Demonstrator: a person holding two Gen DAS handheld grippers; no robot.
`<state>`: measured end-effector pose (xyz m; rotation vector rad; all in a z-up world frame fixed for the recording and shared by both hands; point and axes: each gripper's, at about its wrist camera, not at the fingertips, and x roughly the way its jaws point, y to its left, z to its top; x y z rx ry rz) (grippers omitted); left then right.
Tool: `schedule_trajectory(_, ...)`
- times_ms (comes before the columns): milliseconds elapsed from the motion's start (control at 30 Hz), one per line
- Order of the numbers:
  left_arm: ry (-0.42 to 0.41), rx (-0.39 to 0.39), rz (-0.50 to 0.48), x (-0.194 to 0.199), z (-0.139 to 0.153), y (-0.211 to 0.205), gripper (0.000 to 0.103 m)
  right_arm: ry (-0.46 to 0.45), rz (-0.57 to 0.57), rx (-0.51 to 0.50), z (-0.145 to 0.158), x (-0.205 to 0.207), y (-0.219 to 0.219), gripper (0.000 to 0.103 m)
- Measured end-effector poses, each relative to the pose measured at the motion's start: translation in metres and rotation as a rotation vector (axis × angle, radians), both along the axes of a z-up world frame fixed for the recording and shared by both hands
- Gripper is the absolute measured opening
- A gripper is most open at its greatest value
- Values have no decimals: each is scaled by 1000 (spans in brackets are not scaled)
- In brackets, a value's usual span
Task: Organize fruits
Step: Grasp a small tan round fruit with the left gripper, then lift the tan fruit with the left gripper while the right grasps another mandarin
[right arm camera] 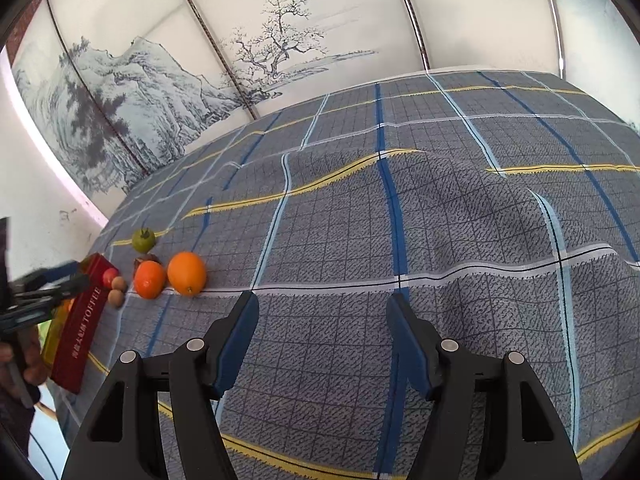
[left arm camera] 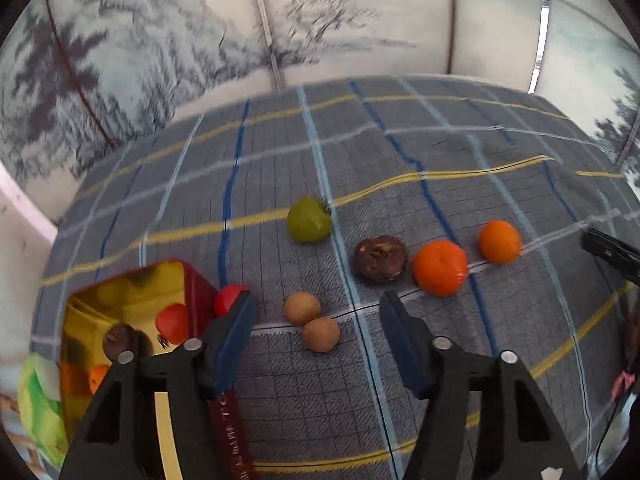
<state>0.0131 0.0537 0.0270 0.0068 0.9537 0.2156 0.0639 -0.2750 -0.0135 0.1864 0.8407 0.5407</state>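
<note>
A grey plaid tablecloth point(left arm camera: 400, 184) with blue, yellow and white stripes covers the whole table, rumpled into soft folds; behind it stands a wall panel point(right arm camera: 280, 40) painted with ink mountains and a bare tree.

At the left edge of the cloth sits a red tin point(left arm camera: 132, 300) with a gold inside, lettered TOFFEE on its side. In the left wrist view it holds a red fruit point(left arm camera: 172, 322), a dark brown fruit point(left arm camera: 120, 338) and something orange at the bottom. Another red fruit point(left arm camera: 230, 298) lies on the cloth, touching the tin's outer wall.

The left gripper point(left arm camera: 318, 324) hangs over the cloth just beside the tin, its blue pads partly spread and gripping nothing. The two small tan fruits point(left arm camera: 310, 326), touching each other, lie in the gap between the fingers, but beyond them, not pinched. Past the fingertips lie a dark wrinkled fruit point(left arm camera: 380, 258), two oranges point(left arm camera: 440, 266) to its right, and a green fruit point(left arm camera: 308, 220) farther back.

The right gripper point(right arm camera: 322, 320) is also about half open and empty, over bare cloth. The fruits lie well off to its left, the nearest orange point(right arm camera: 186, 272) just beyond its left fingertip's side.
</note>
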Motion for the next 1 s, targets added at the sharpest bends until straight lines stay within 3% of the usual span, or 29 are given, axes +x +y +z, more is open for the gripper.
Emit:
schedule_trajectory(133,36,-47,55,9,-14,11,58,3,8,21,0,-1,-2,67)
schedule_trajectory(300,81,-43,79,20,-31,13,56,6,18,38,0,0,-3,67)
schedule_trajectory(433,83,-33,85,27,-36,14,48,8,20,50,0,-1,-4,67)
schedule_trajectory(500,92,-70,73,29,-41,15,36,9,21,49,-1,-2,-4,68)
schedule_trajectory(533,73,-91,76,28,-40,16,24,8,20,48,-1,-2,-4,68)
schedule_trajectory(567,65,-102,74,27,-40,16,22,9,21,47,-1,-2,-4,68)
schedule_trajectory(700,32,-110,80,19,-38,11,22,14,22,39,0,-2,-2,70)
schedule_trajectory(833,-62,-171,62,-10,-18,0,22,9,27,26,0,-3,1,70)
schedule_trajectory(1000,-110,-217,4,-40,4,-20,22,-18,170,5,16,-14,30,70)
